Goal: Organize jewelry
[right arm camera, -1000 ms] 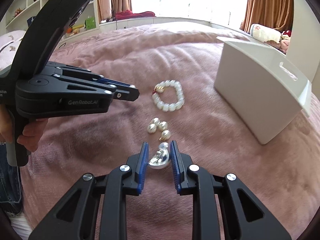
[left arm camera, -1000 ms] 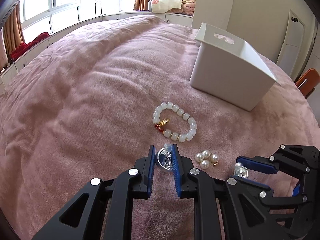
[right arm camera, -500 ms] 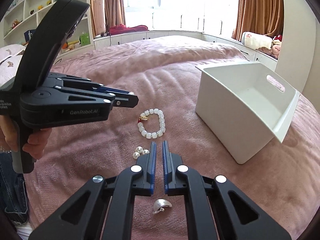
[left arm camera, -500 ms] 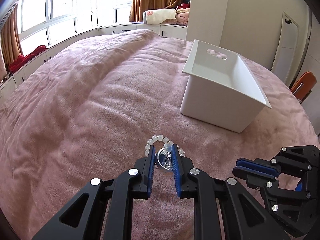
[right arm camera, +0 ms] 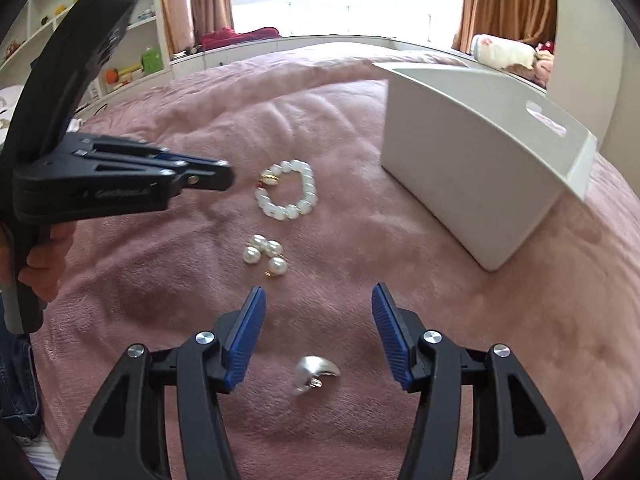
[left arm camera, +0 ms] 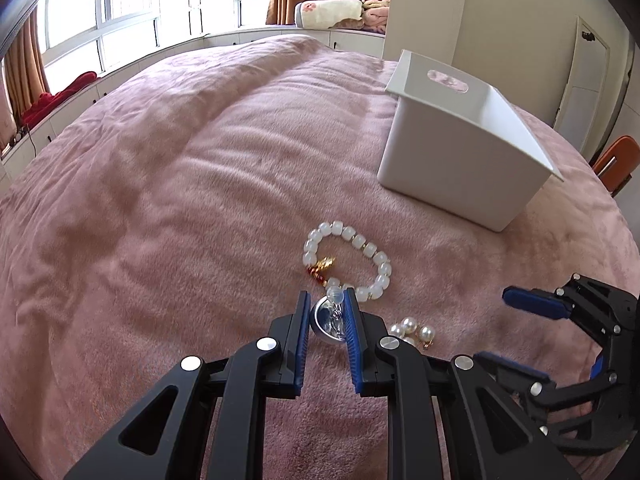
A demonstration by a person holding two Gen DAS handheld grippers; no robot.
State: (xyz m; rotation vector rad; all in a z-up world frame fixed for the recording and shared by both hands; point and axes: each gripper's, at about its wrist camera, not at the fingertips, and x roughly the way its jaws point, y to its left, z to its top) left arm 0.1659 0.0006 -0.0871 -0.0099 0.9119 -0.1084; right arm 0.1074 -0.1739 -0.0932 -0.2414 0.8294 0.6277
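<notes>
My left gripper (left arm camera: 326, 312) is shut on a silver earring (left arm camera: 330, 322) held above the pink blanket. Just beyond it lies a white bead bracelet (left arm camera: 348, 260) with a gold and red charm, and a cluster of pearl earrings (left arm camera: 412, 330) to its right. My right gripper (right arm camera: 318, 308) has its jaws opening with nothing between them. A second silver earring (right arm camera: 314, 370) lies on the blanket below the right gripper's fingers. The bracelet (right arm camera: 288, 194) and pearls (right arm camera: 264, 256) lie ahead of it. The left gripper (right arm camera: 120, 184) shows at the left, held by a hand (right arm camera: 44, 256).
A white plastic bin (left arm camera: 460, 152) with a handle slot stands on the blanket (left arm camera: 160, 200) at the right, also seen as the bin (right arm camera: 480, 160). Shelves (right arm camera: 80, 20) with toys stand at the far left; windows and curtains lie beyond the bed. An orange chair (left arm camera: 616, 160) is at the right.
The right gripper shut without the silver earring, which lay beneath it, then spread its jaws wide. The left gripper kept its earring; its view rose, then dropped back.
</notes>
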